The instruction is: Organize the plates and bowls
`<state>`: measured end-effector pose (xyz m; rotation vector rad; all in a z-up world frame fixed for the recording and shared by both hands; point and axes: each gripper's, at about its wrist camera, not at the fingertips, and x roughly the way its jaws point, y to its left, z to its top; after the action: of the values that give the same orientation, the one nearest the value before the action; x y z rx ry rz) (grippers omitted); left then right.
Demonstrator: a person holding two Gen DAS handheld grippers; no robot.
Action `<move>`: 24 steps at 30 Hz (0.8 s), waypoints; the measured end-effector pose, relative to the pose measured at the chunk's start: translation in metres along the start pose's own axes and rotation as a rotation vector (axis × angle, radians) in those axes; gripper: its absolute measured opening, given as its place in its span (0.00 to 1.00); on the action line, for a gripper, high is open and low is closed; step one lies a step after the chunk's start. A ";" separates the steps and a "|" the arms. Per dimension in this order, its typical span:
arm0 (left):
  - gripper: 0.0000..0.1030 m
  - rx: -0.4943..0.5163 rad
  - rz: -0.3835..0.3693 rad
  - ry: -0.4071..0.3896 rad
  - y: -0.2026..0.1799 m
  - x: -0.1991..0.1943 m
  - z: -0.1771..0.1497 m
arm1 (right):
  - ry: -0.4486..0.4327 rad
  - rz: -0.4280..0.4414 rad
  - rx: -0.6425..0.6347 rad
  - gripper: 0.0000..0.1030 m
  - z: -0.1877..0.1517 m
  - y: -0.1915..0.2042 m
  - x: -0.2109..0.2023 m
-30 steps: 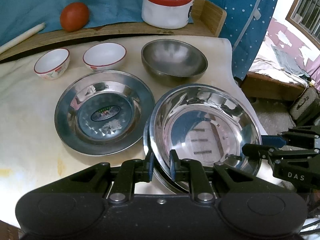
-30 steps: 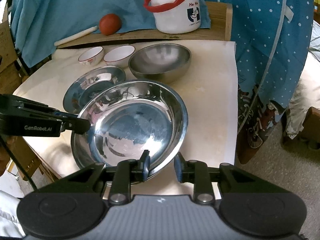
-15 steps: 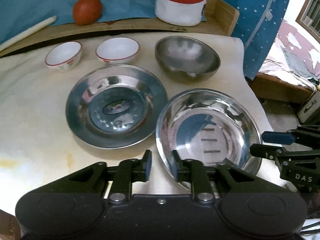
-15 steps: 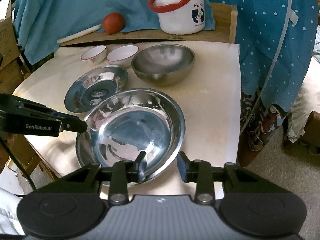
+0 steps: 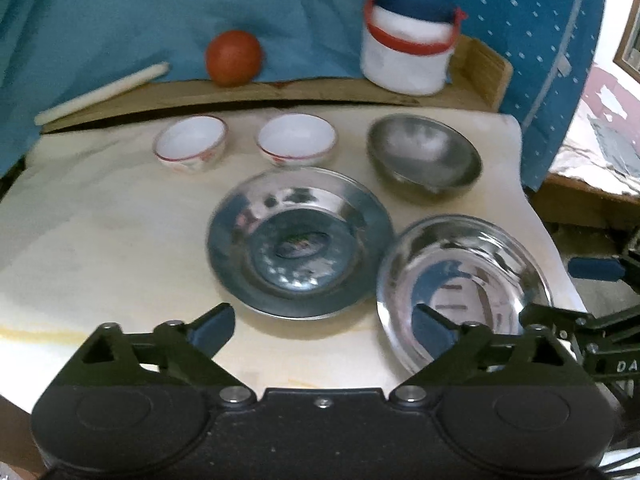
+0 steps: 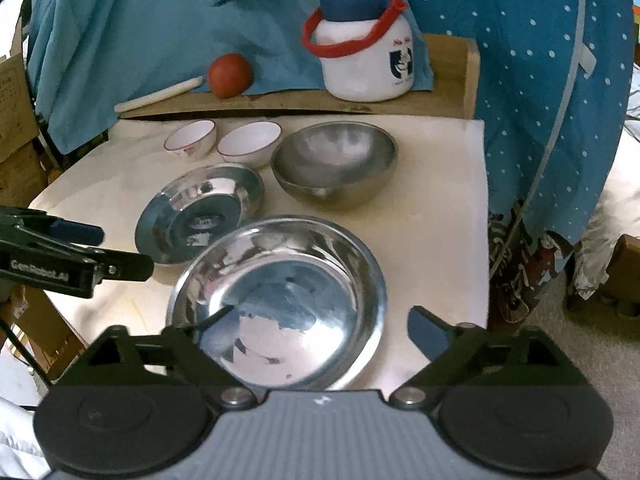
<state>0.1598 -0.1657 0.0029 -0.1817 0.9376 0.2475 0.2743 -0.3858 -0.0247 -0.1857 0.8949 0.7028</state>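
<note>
A deep steel plate (image 5: pixel 464 280) (image 6: pixel 280 304) lies near the table's front right edge. A flatter steel plate (image 5: pixel 300 240) (image 6: pixel 200 212) lies to its left. Behind them stand a steel bowl (image 5: pixel 424 160) (image 6: pixel 336 164) and two white red-rimmed bowls (image 5: pixel 190 142) (image 5: pixel 296 140) (image 6: pixel 190 138) (image 6: pixel 250 142). My left gripper (image 5: pixel 322 326) is open and empty, just in front of the two plates. My right gripper (image 6: pixel 316 326) is open and empty, its jaws spread on either side of the deep plate's near rim.
A cream cloth (image 5: pixel 100 240) covers the table. On a wooden ledge (image 5: pixel 280 94) at the back sit a red ball (image 5: pixel 234 58), a white stick (image 5: pixel 100 92) and a white jar with a red handle (image 5: pixel 408 52). Blue cloth hangs behind. The floor drops off at right.
Both grippers have opened wide and let go of the deep steel plate, which now rests on the table. Both have drawn back and up from it.
</note>
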 end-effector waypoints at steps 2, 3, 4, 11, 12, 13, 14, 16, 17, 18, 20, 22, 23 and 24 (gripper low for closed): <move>0.97 -0.013 0.007 -0.007 0.010 -0.002 0.002 | -0.008 0.000 0.004 0.95 0.002 0.007 0.002; 0.97 -0.019 0.012 -0.010 0.016 -0.002 0.004 | -0.011 0.000 0.008 0.96 0.004 0.010 0.003; 0.97 -0.025 0.016 -0.011 0.021 -0.001 0.005 | -0.014 0.000 0.012 0.96 0.006 0.013 0.005; 0.99 -0.067 0.024 0.002 0.065 0.015 0.019 | -0.028 -0.018 0.039 0.97 0.023 0.035 0.019; 0.99 -0.065 0.023 0.003 0.071 0.018 0.021 | -0.030 -0.020 0.046 0.98 0.026 0.039 0.021; 0.99 -0.061 0.019 0.005 0.076 0.020 0.023 | -0.030 -0.022 0.050 0.98 0.029 0.043 0.024; 0.99 -0.058 0.013 0.008 0.081 0.023 0.026 | -0.030 -0.024 0.051 0.98 0.032 0.047 0.027; 0.99 -0.047 0.002 0.017 0.090 0.029 0.030 | -0.030 -0.029 0.056 0.98 0.037 0.055 0.032; 0.99 -0.040 -0.004 0.022 0.095 0.032 0.032 | -0.030 -0.033 0.060 0.98 0.039 0.059 0.035; 0.99 -0.031 -0.010 0.027 0.100 0.035 0.033 | -0.030 -0.037 0.065 0.98 0.042 0.064 0.038; 0.99 -0.016 -0.024 0.032 0.110 0.039 0.037 | -0.030 -0.044 0.073 0.98 0.047 0.072 0.045; 0.99 0.001 -0.041 0.035 0.119 0.044 0.040 | -0.036 -0.053 0.079 0.98 0.052 0.081 0.050; 0.99 0.011 -0.051 0.038 0.123 0.047 0.041 | -0.040 -0.057 0.081 0.98 0.052 0.086 0.053; 0.99 0.018 -0.061 0.042 0.126 0.050 0.041 | -0.043 -0.060 0.081 0.98 0.052 0.091 0.057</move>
<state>0.1839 -0.0279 -0.0195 -0.1991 0.9743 0.1791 0.2748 -0.2666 -0.0232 -0.1249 0.8718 0.6112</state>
